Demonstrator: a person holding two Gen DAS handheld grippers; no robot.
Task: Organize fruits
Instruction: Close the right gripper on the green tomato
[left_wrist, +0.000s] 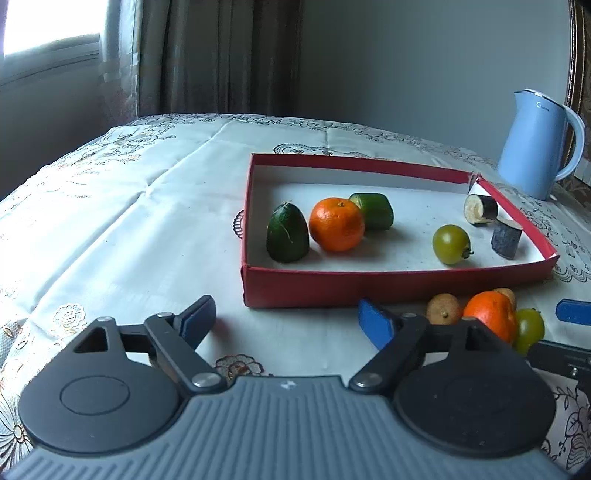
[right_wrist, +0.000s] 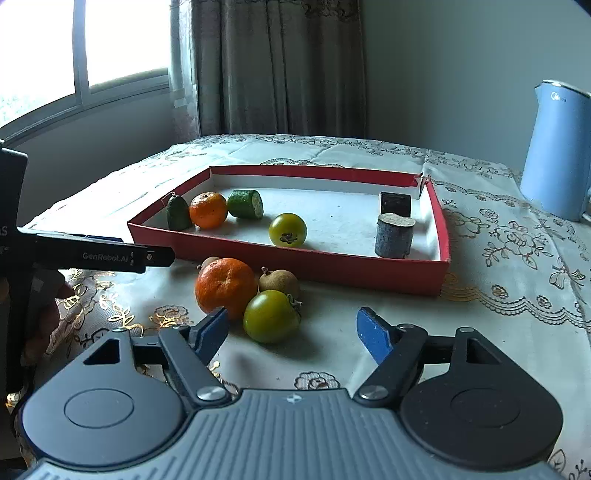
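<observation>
A red shallow box (left_wrist: 369, 286) (right_wrist: 306, 263) holds a mandarin (left_wrist: 336, 229) (right_wrist: 208, 209), two green cucumber pieces (left_wrist: 287, 233) (left_wrist: 373, 210), a green tomato (left_wrist: 451, 244) (right_wrist: 288, 229) and two eggplant chunks (left_wrist: 480, 209) (right_wrist: 393, 236). On the cloth in front of it lie another mandarin (right_wrist: 224, 287) (left_wrist: 489, 315), a second green tomato (right_wrist: 271, 315) (left_wrist: 530, 328) and small brown fruits (right_wrist: 279, 281) (left_wrist: 443, 308). My right gripper (right_wrist: 291, 328) is open, this loose tomato just ahead between its fingertips, untouched. My left gripper (left_wrist: 288, 317) is open over bare cloth.
A blue kettle (left_wrist: 535, 144) (right_wrist: 557, 155) stands at the back right of the table. The embroidered tablecloth (left_wrist: 129, 206) covers the top. The left gripper's body (right_wrist: 110, 255) reaches in beside the loose fruit. A window and curtains lie behind.
</observation>
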